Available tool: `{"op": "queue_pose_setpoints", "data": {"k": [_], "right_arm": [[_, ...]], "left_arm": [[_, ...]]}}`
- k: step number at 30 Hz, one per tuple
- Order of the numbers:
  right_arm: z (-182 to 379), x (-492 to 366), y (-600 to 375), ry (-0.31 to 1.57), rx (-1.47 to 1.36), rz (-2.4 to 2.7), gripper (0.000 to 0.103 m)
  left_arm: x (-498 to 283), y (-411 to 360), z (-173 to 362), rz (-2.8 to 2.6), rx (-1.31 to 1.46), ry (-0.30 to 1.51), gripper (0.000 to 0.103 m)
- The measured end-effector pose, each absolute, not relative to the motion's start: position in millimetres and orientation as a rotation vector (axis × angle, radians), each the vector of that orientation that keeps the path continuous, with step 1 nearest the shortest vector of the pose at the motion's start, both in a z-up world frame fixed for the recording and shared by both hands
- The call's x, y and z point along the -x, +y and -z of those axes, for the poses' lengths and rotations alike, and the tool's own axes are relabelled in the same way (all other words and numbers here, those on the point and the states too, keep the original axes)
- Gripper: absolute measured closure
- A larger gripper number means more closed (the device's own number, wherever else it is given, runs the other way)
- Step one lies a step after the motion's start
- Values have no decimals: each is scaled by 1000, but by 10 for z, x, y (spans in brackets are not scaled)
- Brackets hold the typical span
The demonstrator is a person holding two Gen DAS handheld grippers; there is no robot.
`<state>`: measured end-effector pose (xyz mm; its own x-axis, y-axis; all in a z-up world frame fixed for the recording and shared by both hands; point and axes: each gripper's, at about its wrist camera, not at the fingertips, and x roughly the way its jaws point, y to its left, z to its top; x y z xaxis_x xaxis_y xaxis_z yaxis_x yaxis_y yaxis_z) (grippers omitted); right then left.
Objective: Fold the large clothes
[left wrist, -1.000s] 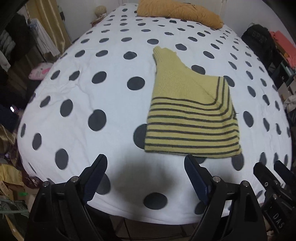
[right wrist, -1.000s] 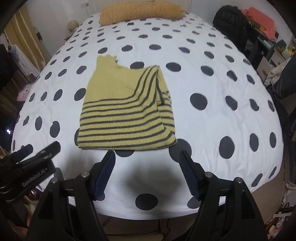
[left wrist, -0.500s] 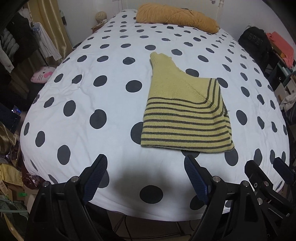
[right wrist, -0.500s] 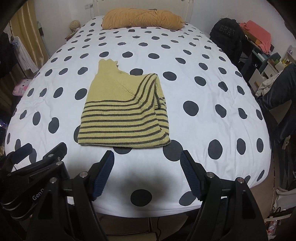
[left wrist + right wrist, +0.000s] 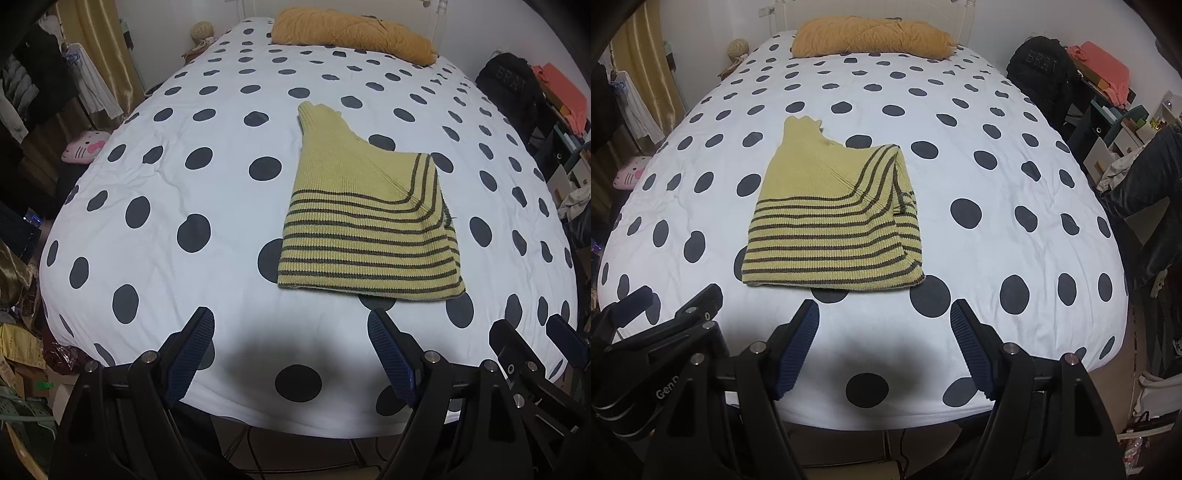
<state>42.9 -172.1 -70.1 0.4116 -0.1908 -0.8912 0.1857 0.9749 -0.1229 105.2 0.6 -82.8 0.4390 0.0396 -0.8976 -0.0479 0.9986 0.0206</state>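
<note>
a folded yellow striped sweater (image 5: 365, 225) lies on the polka-dot bed (image 5: 184, 192), beyond the left gripper (image 5: 291, 350) and right gripper (image 5: 884, 341), both spread and empty; the soft, limp knit looks best pinched at its near hem corners.

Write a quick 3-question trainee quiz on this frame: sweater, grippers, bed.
1. True or false: the left gripper is clamped on the yellow striped sweater.
2. Multiple choice: where does the orange pillow lie? A) at the far end of the polka-dot bed, by the headboard; B) on top of the sweater; C) on the floor.
3. Short answer: what is between the fingers of the right gripper?

Key:
1. False. Its jaws stand open, short of the sweater's near hem.
2. A.
3. Nothing. Only the bedcover shows behind the gap; the folded sweater lies flat, beyond the fingertips.
</note>
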Motion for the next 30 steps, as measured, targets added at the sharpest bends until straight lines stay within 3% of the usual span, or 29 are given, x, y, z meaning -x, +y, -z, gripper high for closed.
{"op": "queue_pose_setpoints", "data": {"k": [30], "right_arm": [[754, -487, -1756, 1143, 14, 234, 29]], "left_arm": [[-1121, -6, 881, -42, 19, 1137, 18]]}}
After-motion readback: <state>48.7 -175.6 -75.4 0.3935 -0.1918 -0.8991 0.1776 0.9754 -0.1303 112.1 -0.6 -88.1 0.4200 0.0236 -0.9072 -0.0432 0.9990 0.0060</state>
